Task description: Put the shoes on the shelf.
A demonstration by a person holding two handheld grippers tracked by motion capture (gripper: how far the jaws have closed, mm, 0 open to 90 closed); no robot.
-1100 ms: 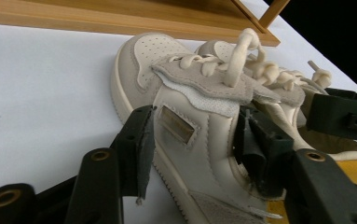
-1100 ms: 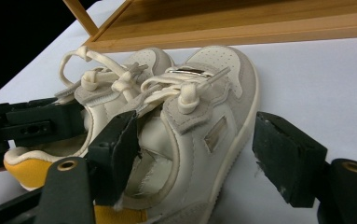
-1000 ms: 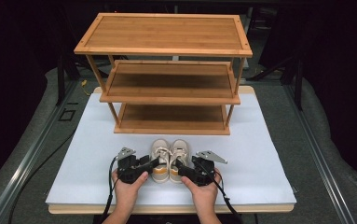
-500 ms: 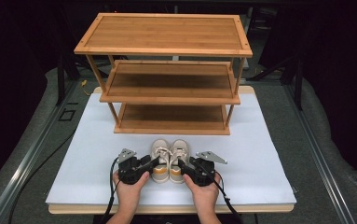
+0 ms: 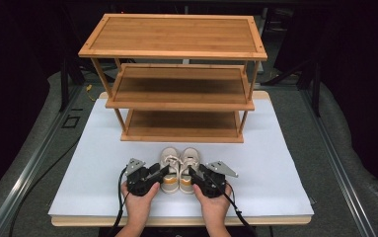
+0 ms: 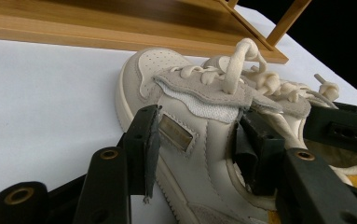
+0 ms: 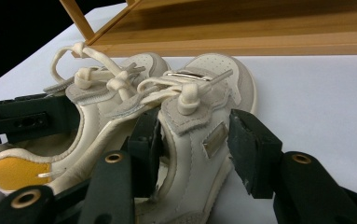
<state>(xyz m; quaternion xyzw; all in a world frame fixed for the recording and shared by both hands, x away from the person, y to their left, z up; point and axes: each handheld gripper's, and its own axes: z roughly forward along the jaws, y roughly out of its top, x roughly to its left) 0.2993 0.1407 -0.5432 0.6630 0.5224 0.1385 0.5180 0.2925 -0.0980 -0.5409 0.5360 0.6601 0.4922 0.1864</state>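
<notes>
This looks like a lab recording bench, not a home. A white board (image 5: 275,163) lies on a grey padded table (image 5: 334,148) with metal rails (image 5: 28,168), dark surroundings behind, and a bare bamboo rack (image 5: 176,64) beyond the fingers.

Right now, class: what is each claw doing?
Left claw: closing on the left cream leather sneaker, one pad touching.
Right claw: closing round the right cream leather sneaker.

I see 2 cream shoes (image 5: 179,167) w/ grey suede trim, cream laces, yellow heel lining (image 7: 8,173) and a small gold tag. Both grippers are black w/ brass rivets. The rack (image 5: 176,74) is honey-brown wood, the board (image 5: 275,163) white, surroundings dark.
</notes>
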